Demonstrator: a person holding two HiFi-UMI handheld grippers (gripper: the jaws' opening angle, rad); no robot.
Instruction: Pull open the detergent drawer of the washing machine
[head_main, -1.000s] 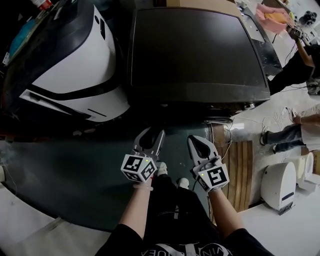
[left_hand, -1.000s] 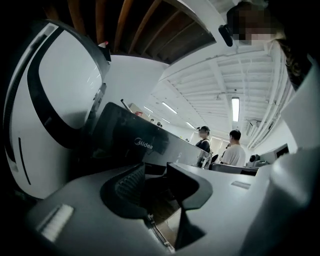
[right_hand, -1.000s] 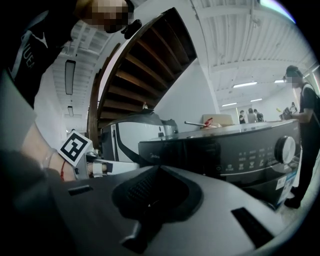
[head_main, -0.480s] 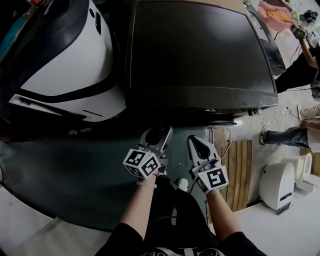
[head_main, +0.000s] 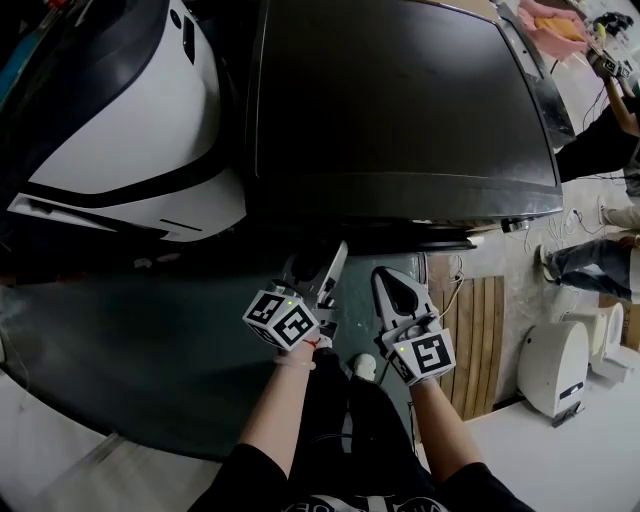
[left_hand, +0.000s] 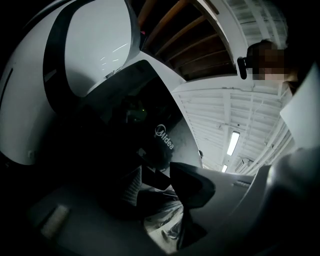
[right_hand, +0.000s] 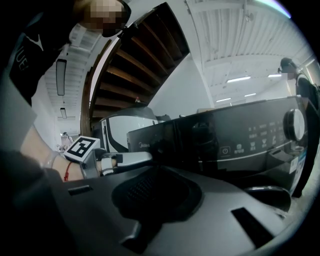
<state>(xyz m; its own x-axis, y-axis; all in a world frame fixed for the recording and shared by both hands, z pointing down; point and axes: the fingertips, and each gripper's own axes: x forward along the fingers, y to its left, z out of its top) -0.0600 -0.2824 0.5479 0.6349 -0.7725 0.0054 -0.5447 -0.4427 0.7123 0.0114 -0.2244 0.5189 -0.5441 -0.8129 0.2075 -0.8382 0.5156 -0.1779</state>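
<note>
The dark washing machine (head_main: 400, 100) fills the middle of the head view. In the right gripper view its detergent drawer (right_hand: 150, 136), the panel with the brand mark left of the buttons, sits flush with the front. The left gripper view shows that same marked panel (left_hand: 165, 137) just ahead. My left gripper (head_main: 322, 262) points level at the machine's front left. Its jaws have just been opening, and I see nothing between them. My right gripper (head_main: 393, 286) hangs beside it, a little further back. Its pad (right_hand: 155, 192) lies bare, touching nothing.
A white-and-black machine (head_main: 130, 130) stands close on the left. On the floor to the right are a wooden slatted board (head_main: 480, 330) and a white appliance (head_main: 555, 365). A person's legs (head_main: 590, 262) are at the far right. A round dial (right_hand: 295, 125) sits on the control panel.
My left gripper has moved up toward the washing machine's front, rolled about its axis, and its jaws stand wider apart. The right gripper has edged slightly closer to the machine.
</note>
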